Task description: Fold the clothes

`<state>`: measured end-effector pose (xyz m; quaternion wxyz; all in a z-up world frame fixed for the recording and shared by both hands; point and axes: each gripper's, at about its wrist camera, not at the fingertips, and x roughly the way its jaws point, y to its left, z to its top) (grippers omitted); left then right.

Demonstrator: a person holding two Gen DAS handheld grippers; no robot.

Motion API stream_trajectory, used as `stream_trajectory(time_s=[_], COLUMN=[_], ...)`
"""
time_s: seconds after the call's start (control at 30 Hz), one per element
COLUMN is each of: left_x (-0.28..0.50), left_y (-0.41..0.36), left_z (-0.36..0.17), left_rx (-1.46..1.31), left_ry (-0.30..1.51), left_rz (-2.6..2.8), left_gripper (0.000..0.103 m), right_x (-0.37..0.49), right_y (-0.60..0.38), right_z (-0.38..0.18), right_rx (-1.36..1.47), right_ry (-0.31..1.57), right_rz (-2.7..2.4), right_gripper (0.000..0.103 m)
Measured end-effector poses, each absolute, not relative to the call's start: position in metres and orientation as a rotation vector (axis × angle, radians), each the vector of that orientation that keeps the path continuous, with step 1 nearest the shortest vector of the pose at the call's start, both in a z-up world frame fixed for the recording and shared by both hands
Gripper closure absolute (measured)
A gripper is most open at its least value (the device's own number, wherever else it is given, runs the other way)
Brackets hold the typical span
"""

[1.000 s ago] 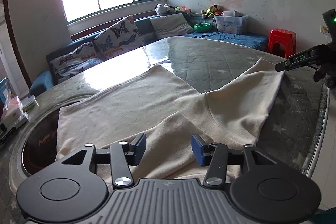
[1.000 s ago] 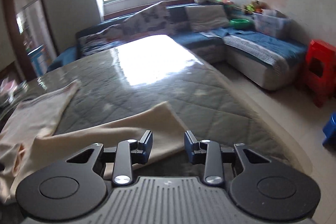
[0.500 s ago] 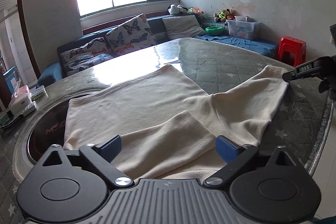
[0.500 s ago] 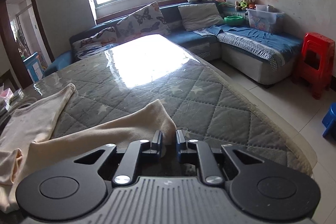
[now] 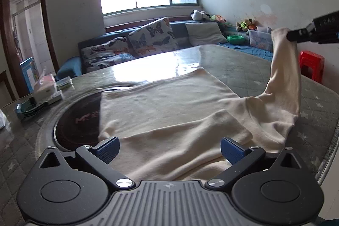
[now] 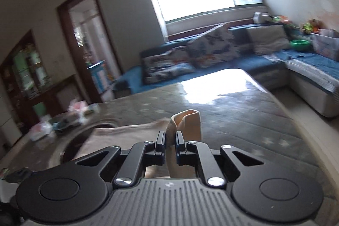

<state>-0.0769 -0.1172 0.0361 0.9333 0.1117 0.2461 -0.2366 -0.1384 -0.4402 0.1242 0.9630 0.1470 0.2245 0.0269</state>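
Note:
A cream long-sleeved top lies spread on the quilted grey table. One sleeve is folded across its near part. My left gripper is open wide and empty, just above the near edge of the top. My right gripper is shut on the cuff of the other sleeve. In the left wrist view the right gripper holds that sleeve up in the air at the right.
A dark round hotplate is set in the table, partly under the top. A tissue box and small items sit at the table's left. A blue sofa with cushions stands behind, a red stool at the right.
My right gripper has shut on the sleeve cuff and lifted it off the table, swinging left. My left gripper has opened wide and drawn back a little.

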Motion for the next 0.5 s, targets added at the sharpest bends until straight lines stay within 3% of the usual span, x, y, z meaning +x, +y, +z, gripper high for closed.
stream_trajectory(time_s=[0.27,0.5], left_x=[-0.083,-0.088], left_y=[-0.073,-0.040], left_z=[0.040,0.036], left_rx=[0.153,0.109], left_ry=[0.478,0.487], left_rz=[-0.413,-0.362], left_gripper=[0.000,0.000], right_x=[-0.089,-0.057], right_y=[-0.341,-0.259], right_z=[0.154,0.129], right_rx=[0.169,0.071], right_ry=[0.465,0.574], right_rz=[0.321,0.457], right_gripper=[0.095,0.095])
